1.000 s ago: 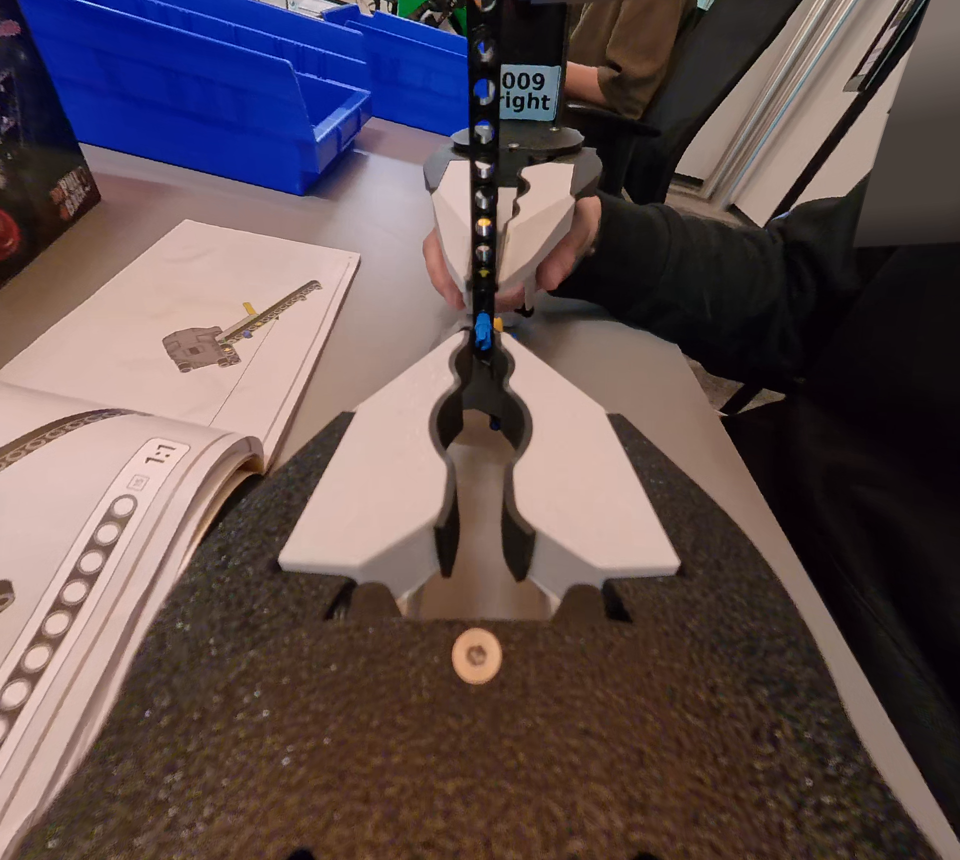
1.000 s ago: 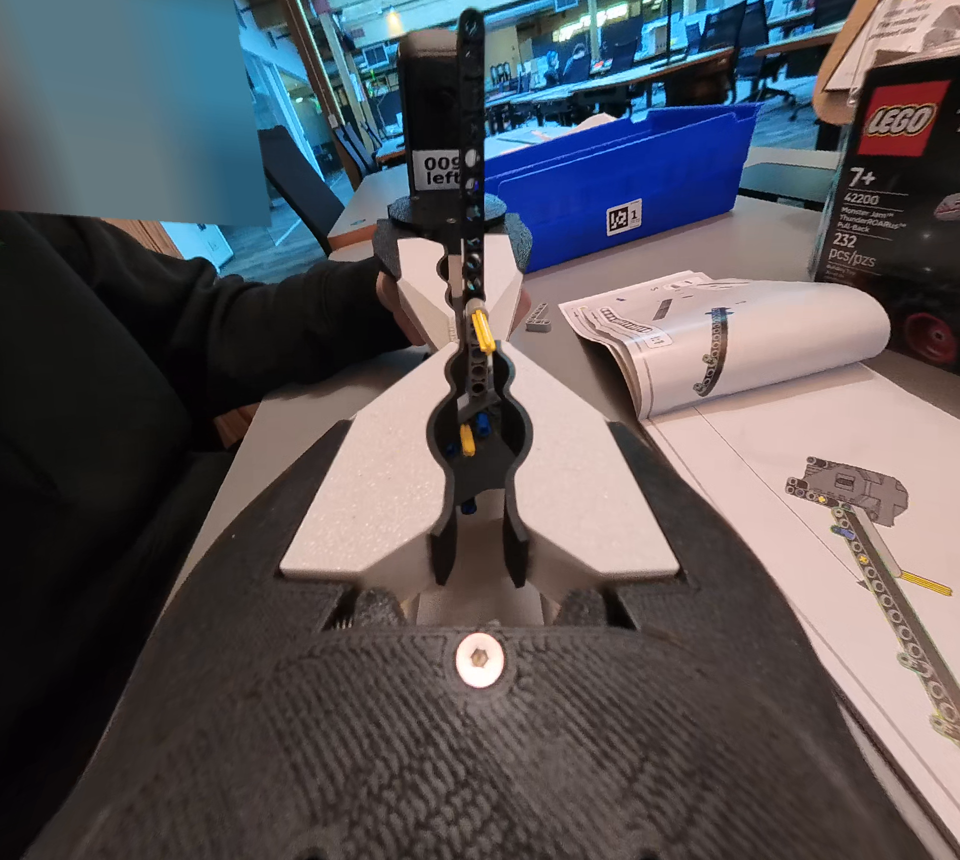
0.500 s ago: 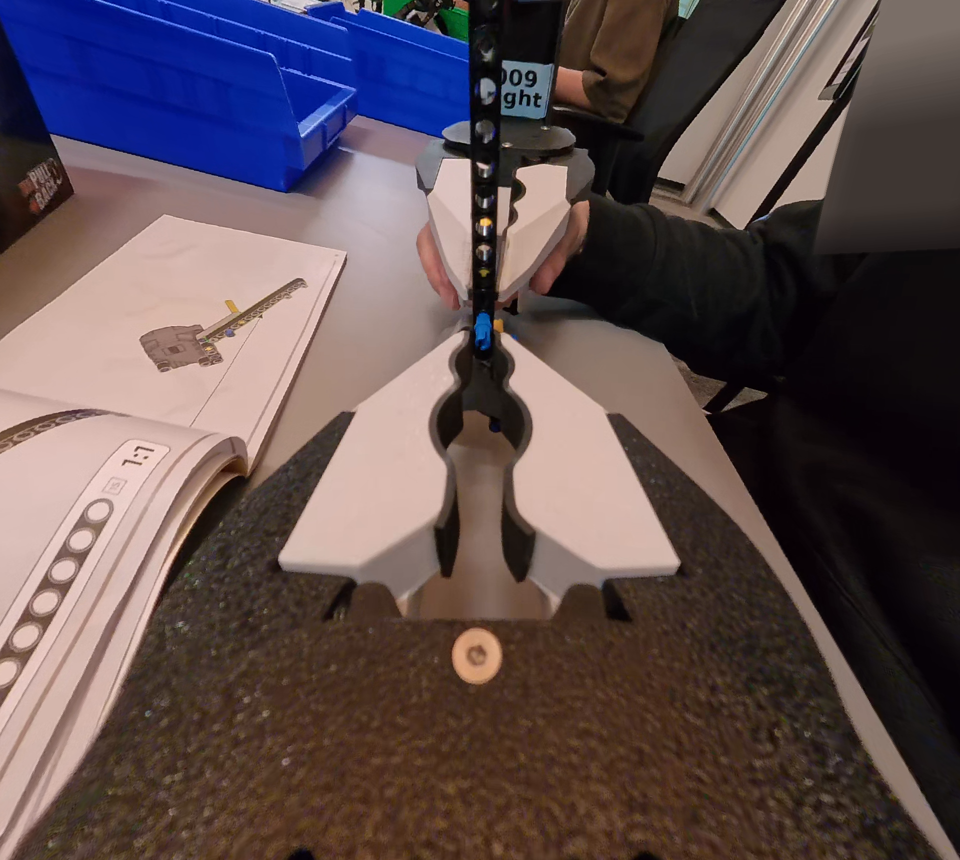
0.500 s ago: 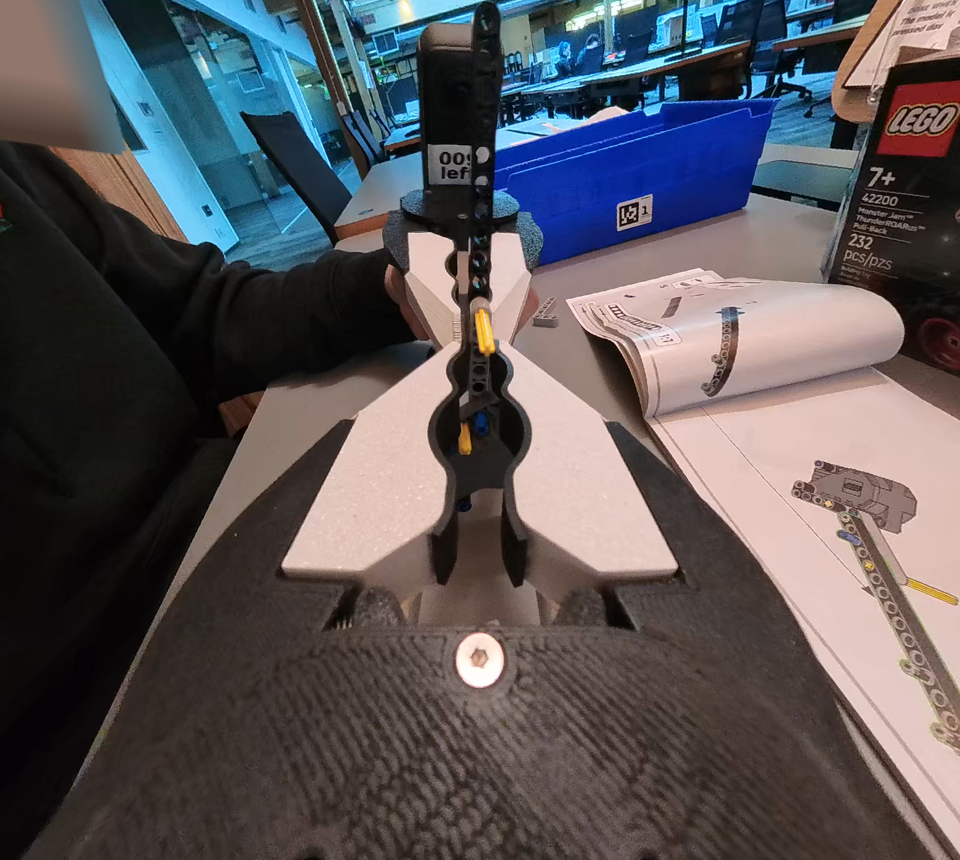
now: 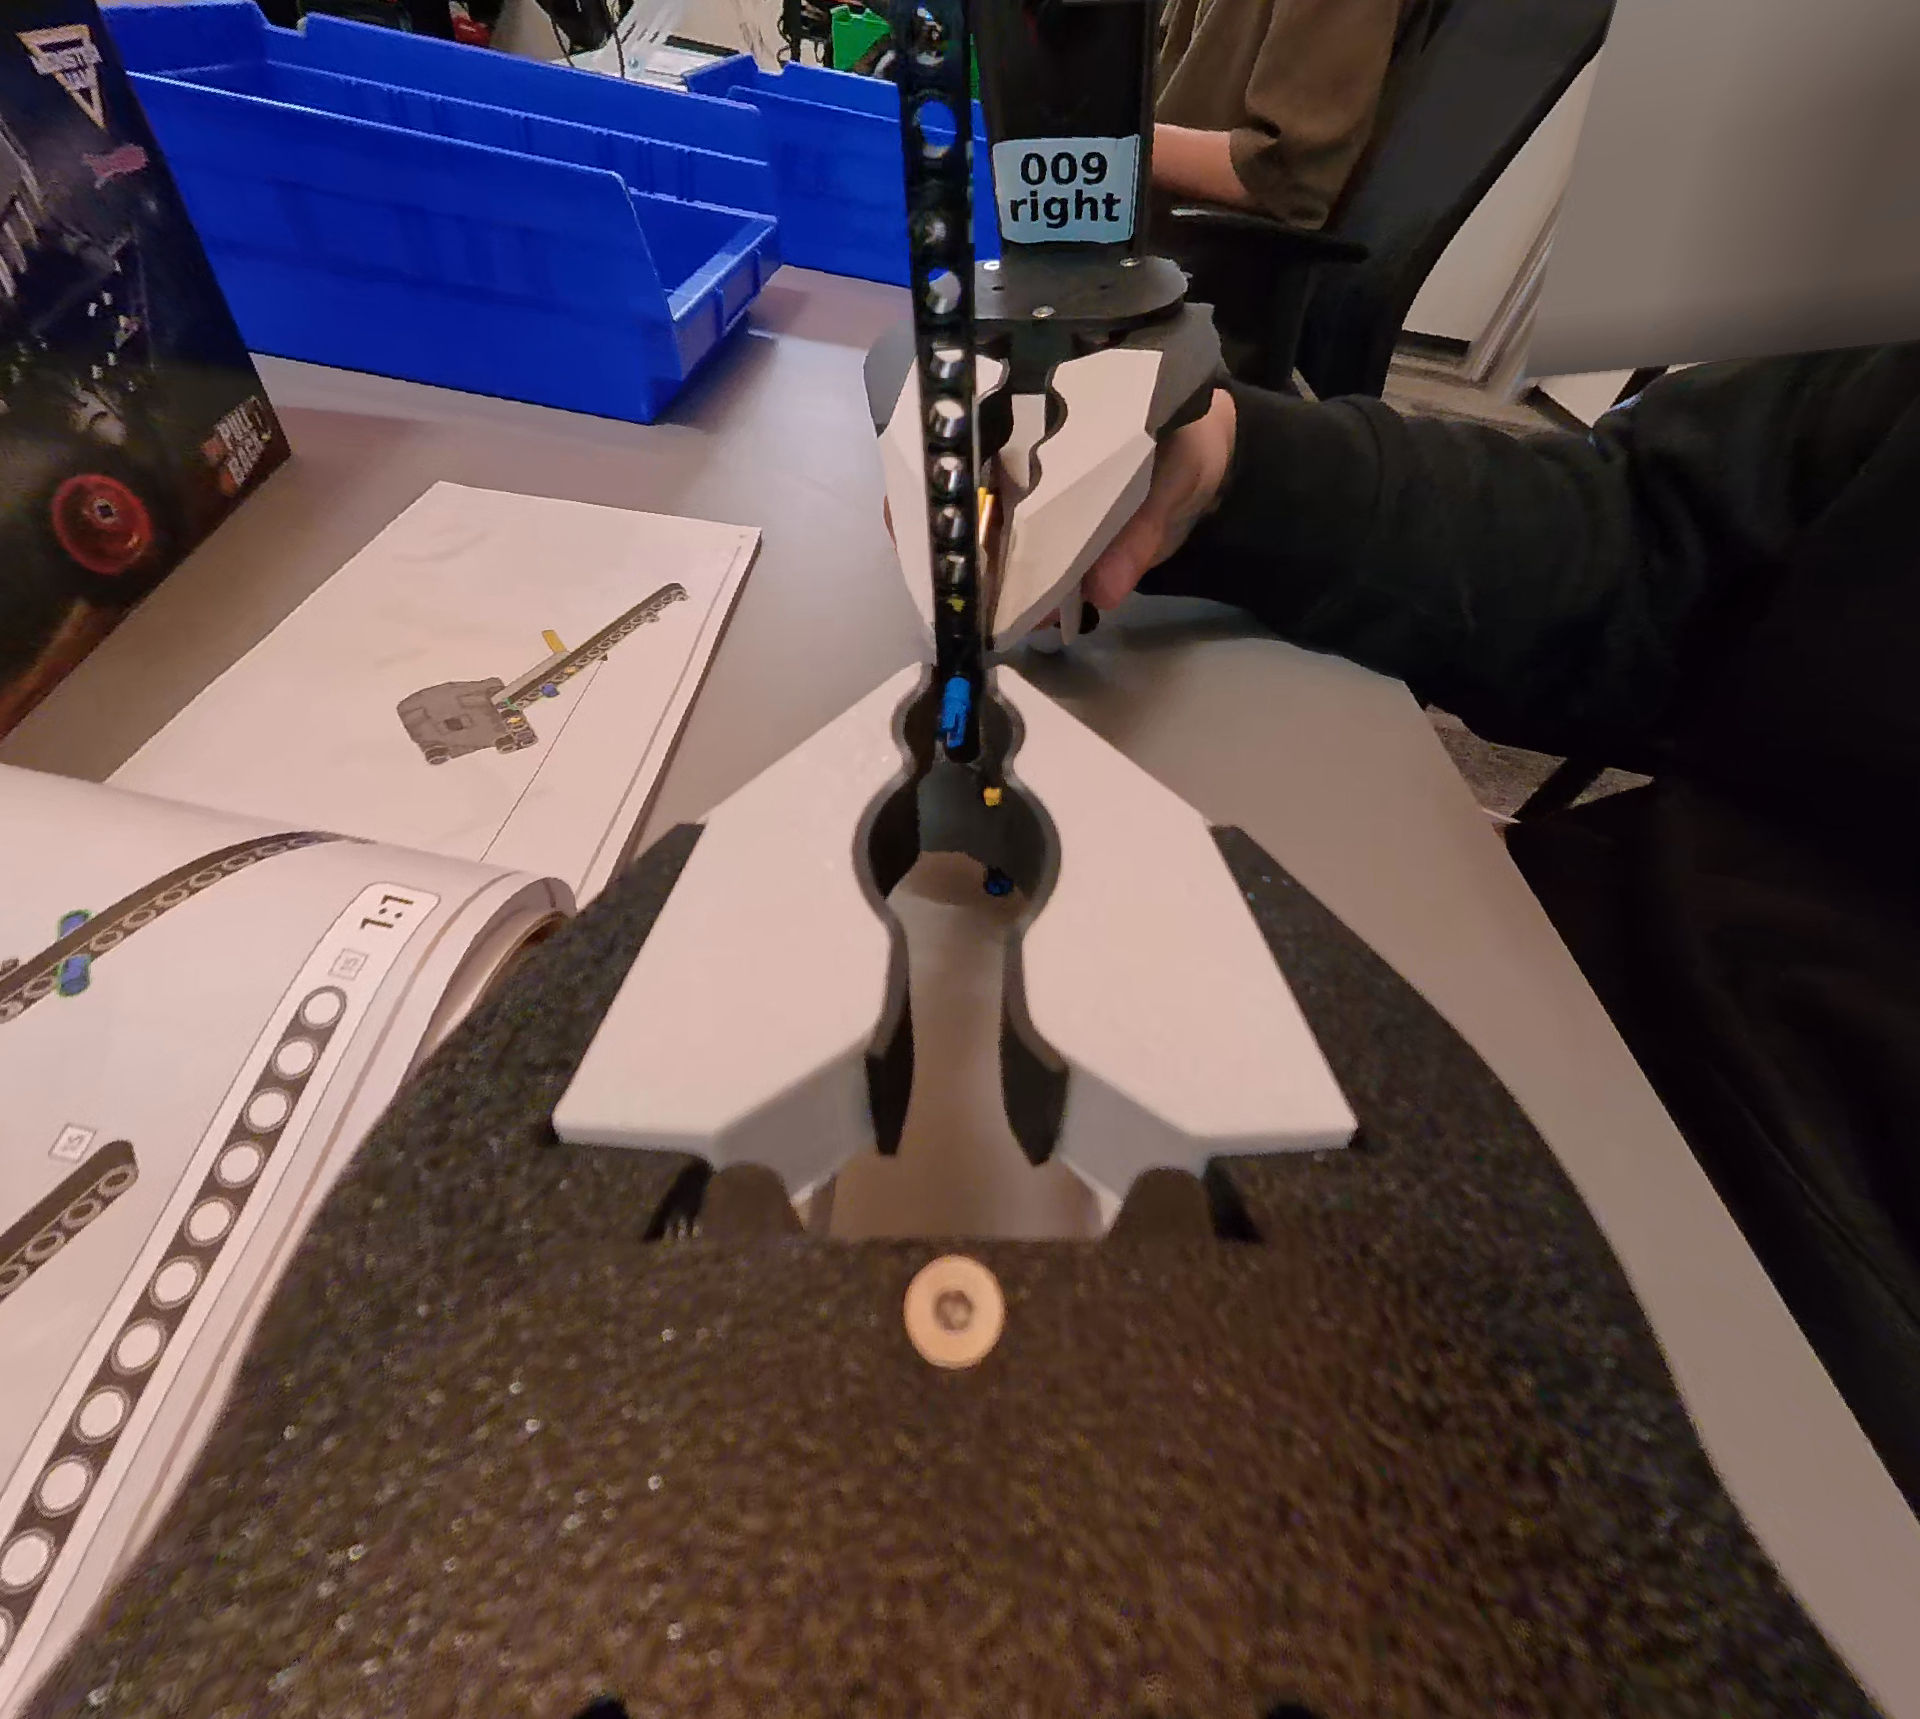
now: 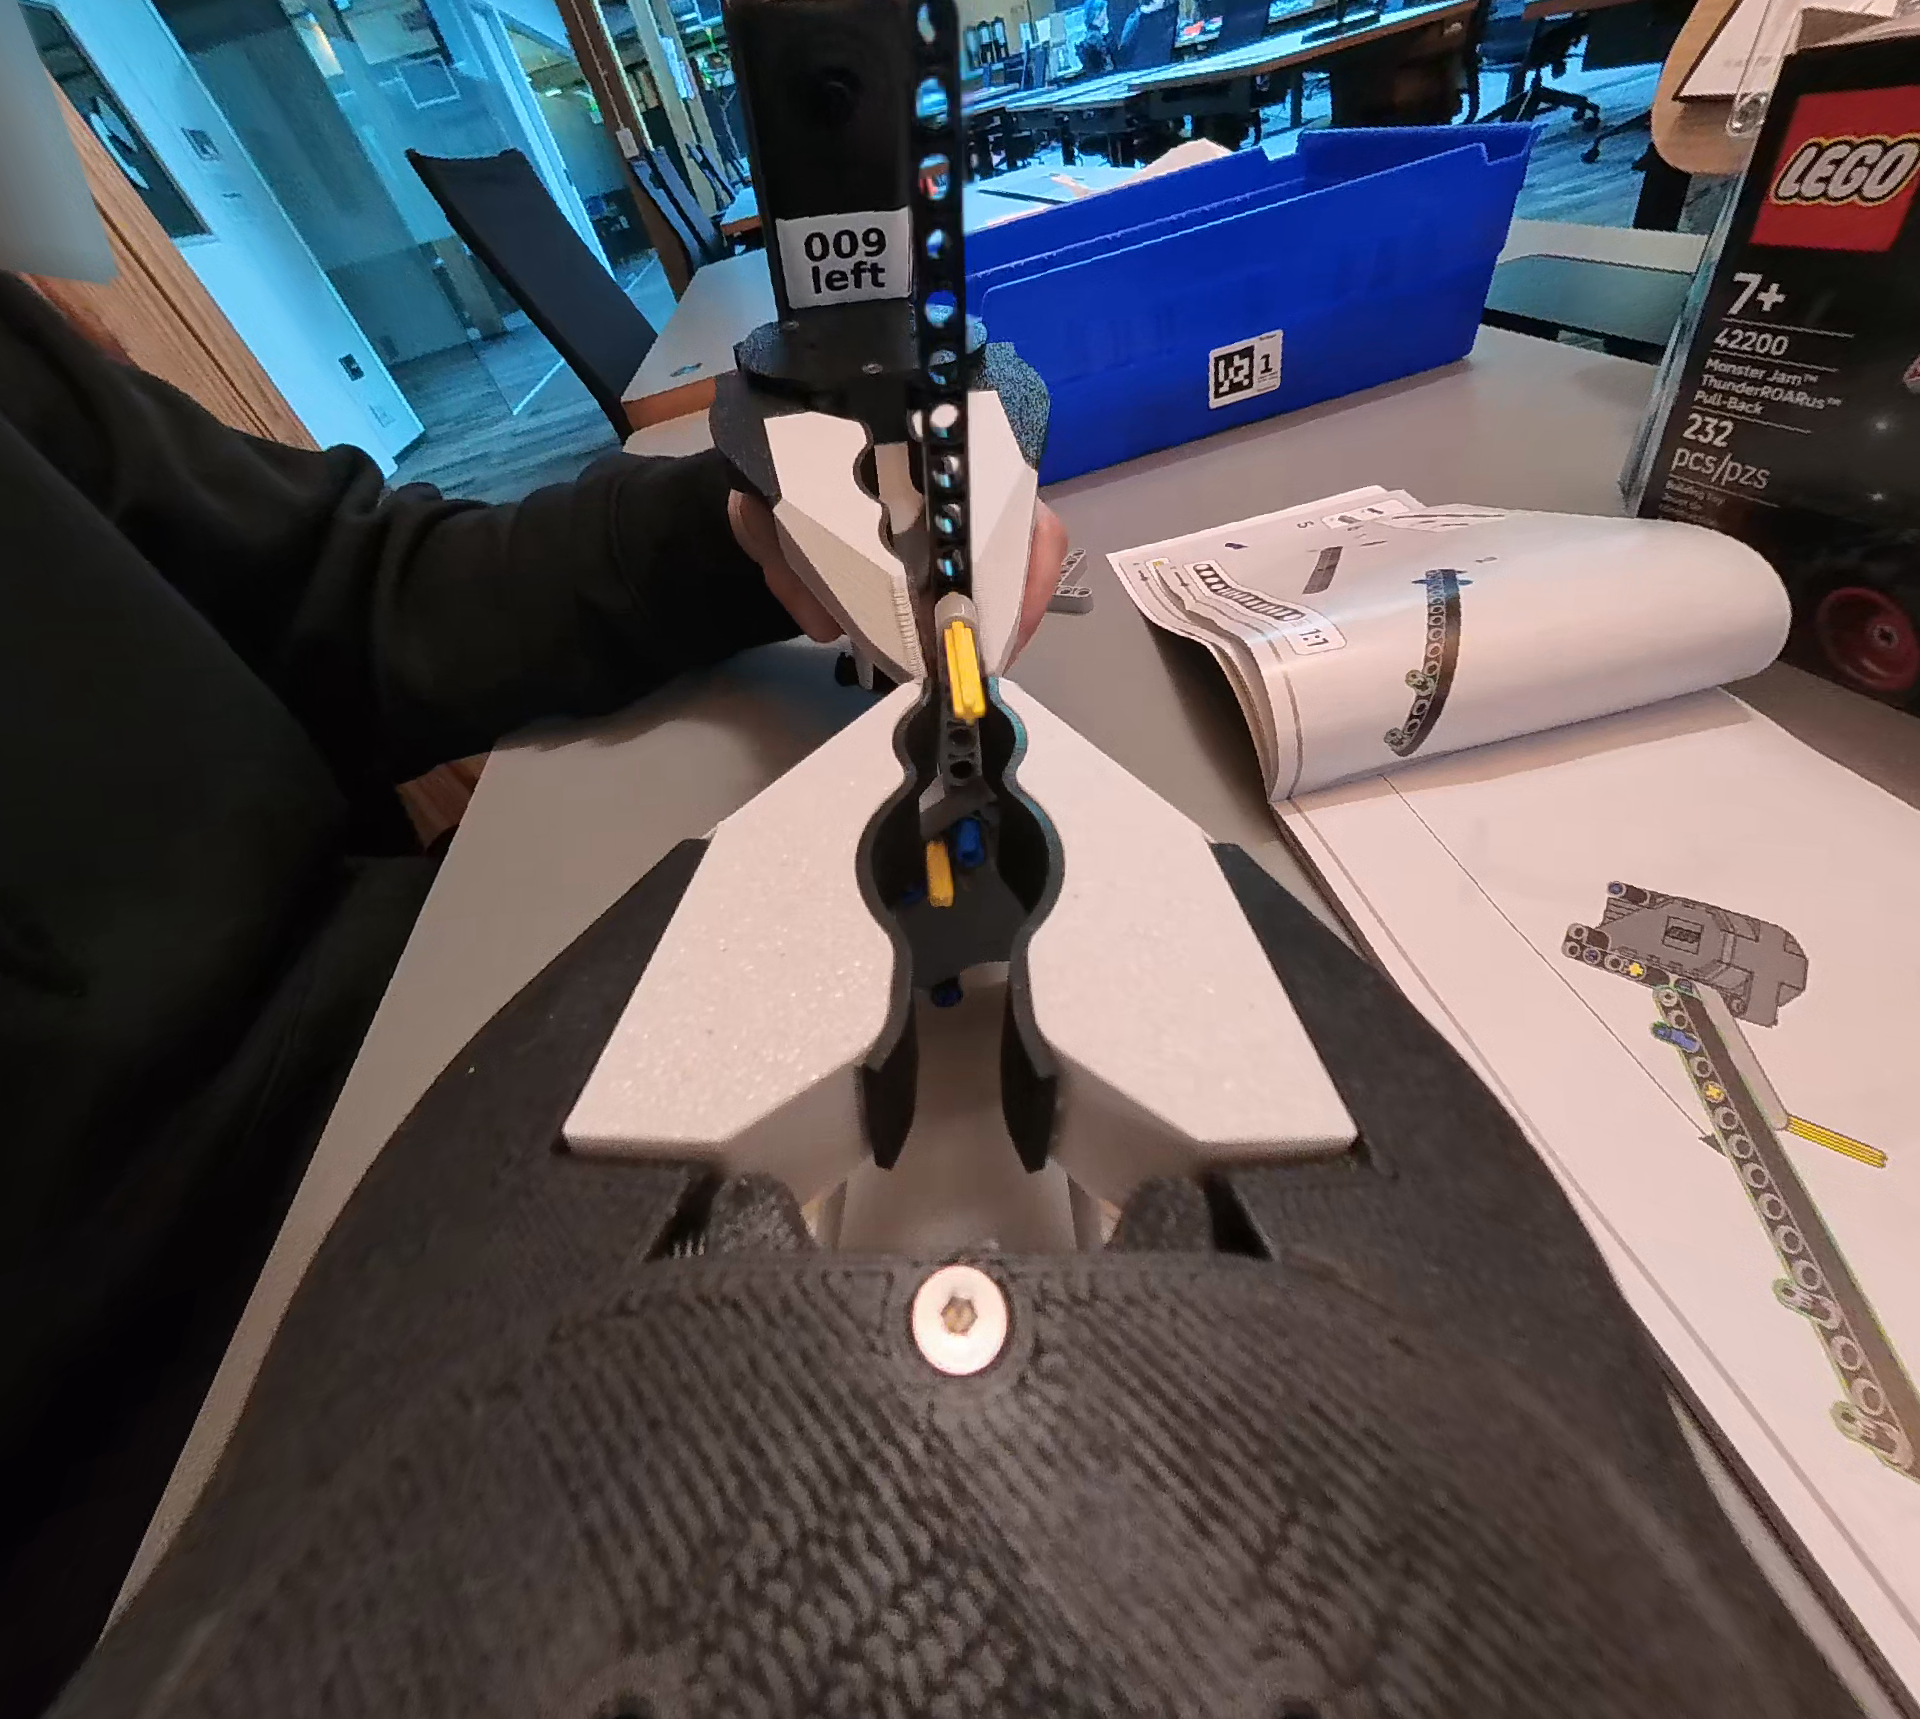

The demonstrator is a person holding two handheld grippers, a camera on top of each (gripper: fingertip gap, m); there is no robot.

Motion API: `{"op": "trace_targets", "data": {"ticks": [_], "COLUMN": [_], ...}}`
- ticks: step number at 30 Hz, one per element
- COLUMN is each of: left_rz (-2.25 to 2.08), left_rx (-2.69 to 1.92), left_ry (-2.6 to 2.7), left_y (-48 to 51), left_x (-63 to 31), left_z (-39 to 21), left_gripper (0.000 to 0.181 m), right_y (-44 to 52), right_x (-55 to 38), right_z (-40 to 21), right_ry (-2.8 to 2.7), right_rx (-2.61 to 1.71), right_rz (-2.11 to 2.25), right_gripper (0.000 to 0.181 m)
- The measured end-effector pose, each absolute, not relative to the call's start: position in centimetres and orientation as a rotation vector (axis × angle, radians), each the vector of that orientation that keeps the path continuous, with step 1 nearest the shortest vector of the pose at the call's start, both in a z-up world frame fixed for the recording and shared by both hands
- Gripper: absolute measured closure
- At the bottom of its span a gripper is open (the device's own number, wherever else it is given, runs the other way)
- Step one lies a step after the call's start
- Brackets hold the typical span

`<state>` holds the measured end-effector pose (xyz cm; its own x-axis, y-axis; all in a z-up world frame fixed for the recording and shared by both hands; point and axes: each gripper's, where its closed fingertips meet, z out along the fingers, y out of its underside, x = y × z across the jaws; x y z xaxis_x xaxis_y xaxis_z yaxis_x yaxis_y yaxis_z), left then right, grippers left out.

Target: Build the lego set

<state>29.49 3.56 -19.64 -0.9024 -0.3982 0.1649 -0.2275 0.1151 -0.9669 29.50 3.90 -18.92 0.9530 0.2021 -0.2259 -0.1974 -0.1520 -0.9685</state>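
A long black plastic Lego beam with a row of round holes stands nearly upright above the grey tabletop. A short blue pin sits near its lower end, with a yellow axle sticking out from the opposite face.

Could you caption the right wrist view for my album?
Two hand-held grippers meet tip to tip on an upright black Lego beam carrying a yellow axle.
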Motion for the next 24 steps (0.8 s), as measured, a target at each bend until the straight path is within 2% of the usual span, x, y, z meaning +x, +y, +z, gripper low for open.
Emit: {"op": "trace_targets", "data": {"ticks": [24], "left_rz": [-1.785], "left_rx": [-0.626], "left_ry": [2.371], "left_y": [3.8], "left_x": [29.1], "left_z": [-21.3], "left_gripper": [0.177], "right_y": [4.4], "right_x": [28.9], "right_z": [-20.8], "right_ry": [-0.025], "right_rx": [-1.825], "right_rz": [0.333], "right_gripper": [0.176]}}
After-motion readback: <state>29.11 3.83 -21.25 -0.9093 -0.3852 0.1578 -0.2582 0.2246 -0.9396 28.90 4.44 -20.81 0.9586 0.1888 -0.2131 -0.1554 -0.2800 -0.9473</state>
